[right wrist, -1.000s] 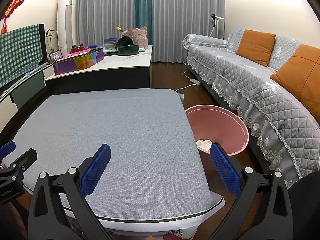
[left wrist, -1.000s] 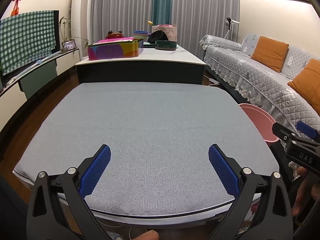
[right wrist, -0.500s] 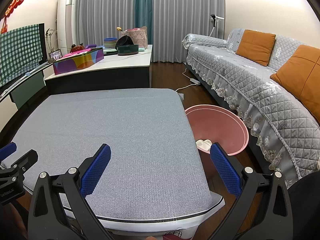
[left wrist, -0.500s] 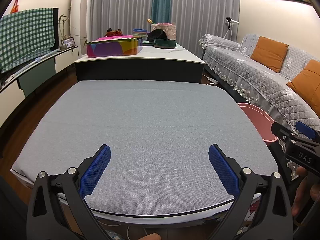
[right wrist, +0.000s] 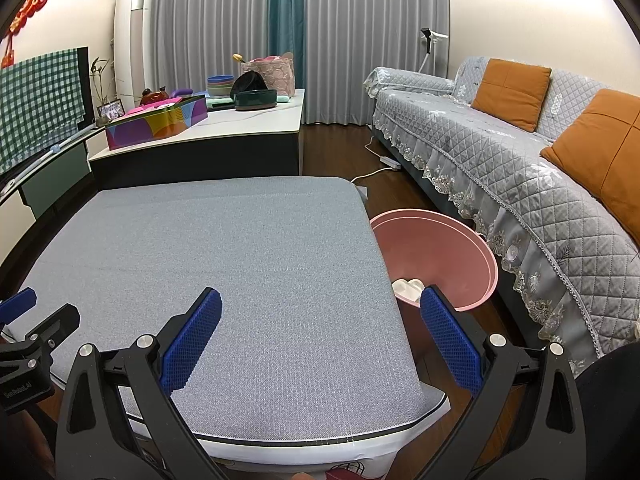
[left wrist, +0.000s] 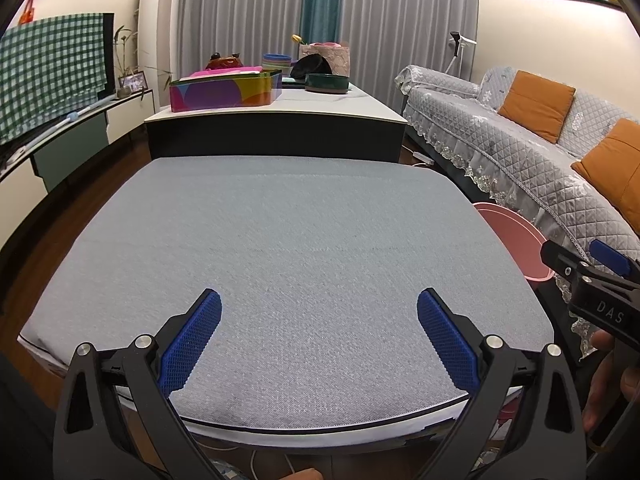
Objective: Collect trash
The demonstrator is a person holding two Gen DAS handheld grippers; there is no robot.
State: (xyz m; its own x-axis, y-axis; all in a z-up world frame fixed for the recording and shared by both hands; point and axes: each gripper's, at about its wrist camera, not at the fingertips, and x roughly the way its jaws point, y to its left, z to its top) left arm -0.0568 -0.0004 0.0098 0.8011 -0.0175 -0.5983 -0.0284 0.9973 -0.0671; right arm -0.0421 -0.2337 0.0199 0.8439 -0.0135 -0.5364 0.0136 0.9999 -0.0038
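Beside the bare grey table [right wrist: 224, 248], white trash [right wrist: 407, 288] already lies in the pink bin [right wrist: 460, 240], while left gripper [left wrist: 319, 334] and right gripper [right wrist: 320, 334] gape wide, empty, so collecting looks finished.

Table [left wrist: 304, 248], near: covered edge to edge with a grey-blue woven cloth [right wrist: 224, 248], lying flat; a white edge with dark piping shows under the cloth at the near side. Nothing lies on the cloth.

Table [left wrist: 344, 106], far: white top on a dark base, standing directly behind the near table. On it: a multicoloured box [left wrist: 224, 90] at the left front, a dark green round dish [left wrist: 326, 82] to its right, a stack of bowls [left wrist: 277, 62] and a pink basket [left wrist: 330, 54] at the back.

Floor [right wrist: 340, 152]: dark wood. A pink bin [right wrist: 440, 256] stands on it just beside the near table's right edge; a white power strip [right wrist: 390, 163] and cord lie further back.
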